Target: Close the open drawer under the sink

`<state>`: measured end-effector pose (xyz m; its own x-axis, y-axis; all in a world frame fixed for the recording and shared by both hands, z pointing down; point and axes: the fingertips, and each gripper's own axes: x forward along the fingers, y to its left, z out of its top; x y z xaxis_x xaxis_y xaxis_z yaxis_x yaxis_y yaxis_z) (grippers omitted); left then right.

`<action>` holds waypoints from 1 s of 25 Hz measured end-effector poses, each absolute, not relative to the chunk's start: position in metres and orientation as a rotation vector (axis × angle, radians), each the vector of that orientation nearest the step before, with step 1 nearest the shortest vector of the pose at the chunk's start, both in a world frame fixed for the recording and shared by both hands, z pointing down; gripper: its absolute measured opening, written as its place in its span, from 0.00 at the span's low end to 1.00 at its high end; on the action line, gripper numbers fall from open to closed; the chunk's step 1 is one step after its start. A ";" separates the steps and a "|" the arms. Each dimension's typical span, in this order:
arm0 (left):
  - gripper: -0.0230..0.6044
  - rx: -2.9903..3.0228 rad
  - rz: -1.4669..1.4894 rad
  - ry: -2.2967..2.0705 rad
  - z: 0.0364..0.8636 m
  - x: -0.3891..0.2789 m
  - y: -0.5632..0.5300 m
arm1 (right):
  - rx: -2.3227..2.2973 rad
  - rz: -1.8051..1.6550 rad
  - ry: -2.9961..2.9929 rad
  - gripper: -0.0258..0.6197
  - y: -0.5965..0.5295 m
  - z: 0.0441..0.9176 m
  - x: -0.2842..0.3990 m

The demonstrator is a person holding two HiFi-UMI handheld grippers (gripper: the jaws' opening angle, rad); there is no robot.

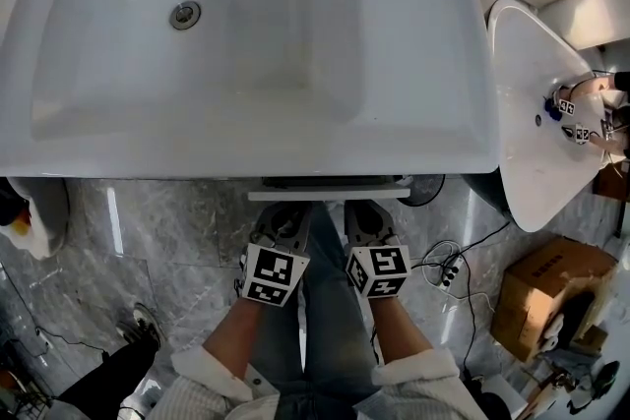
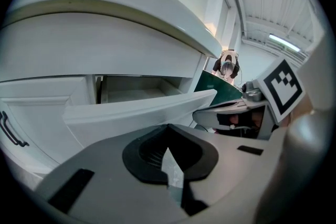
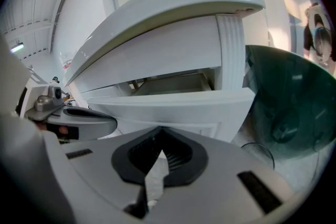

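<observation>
The white drawer (image 1: pixel 330 193) under the sink (image 1: pixel 246 128) stands partly pulled out, its front a little past the basin's edge. The left gripper view shows the drawer front (image 2: pixel 142 108) with the empty inside behind it. The right gripper view shows the same front (image 3: pixel 173 106) straight ahead. My left gripper (image 1: pixel 283 214) and right gripper (image 1: pixel 365 211) hang side by side just before the drawer front, both shut with nothing between the jaws. The left gripper's (image 2: pixel 169 129) tips point at the front's lower edge. My right gripper (image 3: pixel 159 131) sits close under it. Whether either touches the front is unclear.
A white toilet (image 1: pixel 536 113) stands at the right, with a dark green bin (image 3: pixel 289 107) between it and the cabinet. A cardboard box (image 1: pixel 546 295) and cables (image 1: pixel 448 266) lie on the marble floor at right. A white object (image 1: pixel 39 211) sits at left.
</observation>
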<state>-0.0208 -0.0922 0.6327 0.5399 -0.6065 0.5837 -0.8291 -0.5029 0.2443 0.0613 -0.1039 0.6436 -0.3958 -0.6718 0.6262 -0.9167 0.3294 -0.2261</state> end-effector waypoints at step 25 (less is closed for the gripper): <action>0.06 2.332 0.615 -1.238 0.629 -0.027 -0.157 | 1.365 0.683 -2.235 0.05 -0.169 0.642 0.056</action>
